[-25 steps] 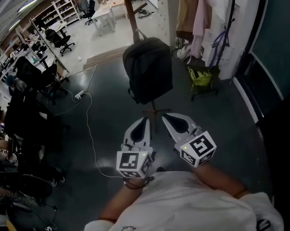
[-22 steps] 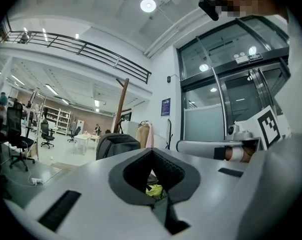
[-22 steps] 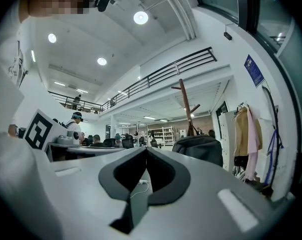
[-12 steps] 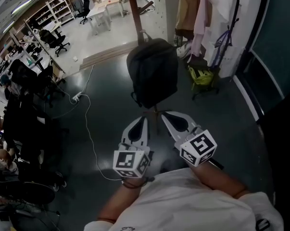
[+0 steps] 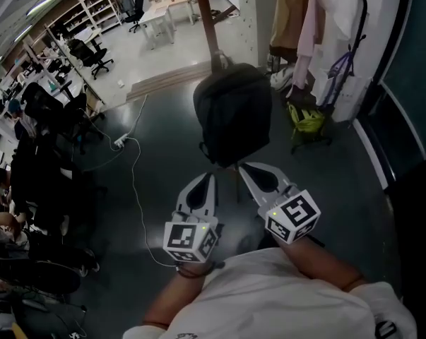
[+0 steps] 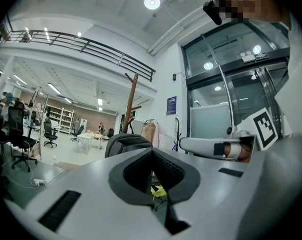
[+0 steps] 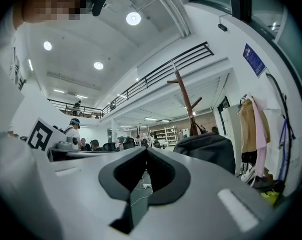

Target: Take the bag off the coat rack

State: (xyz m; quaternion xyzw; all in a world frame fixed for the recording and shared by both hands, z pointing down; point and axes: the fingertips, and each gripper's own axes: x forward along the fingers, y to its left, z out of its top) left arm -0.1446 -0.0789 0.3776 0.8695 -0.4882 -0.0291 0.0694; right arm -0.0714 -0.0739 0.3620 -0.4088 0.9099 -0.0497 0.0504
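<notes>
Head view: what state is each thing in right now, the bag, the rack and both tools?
bag: hanging on the coat rack, off the floor, not gripped.
coat rack: upright, bearing the bag.
left tool: shut, empty, apart from the bag.
right tool: shut, empty, apart from the bag.

Round ceiling lamps point(image 7: 133, 18) light the scene brightly, and the dark floor point(image 5: 163, 140) shows a dull sheen. Both gripper views bend strongly and darken at their edges.
</notes>
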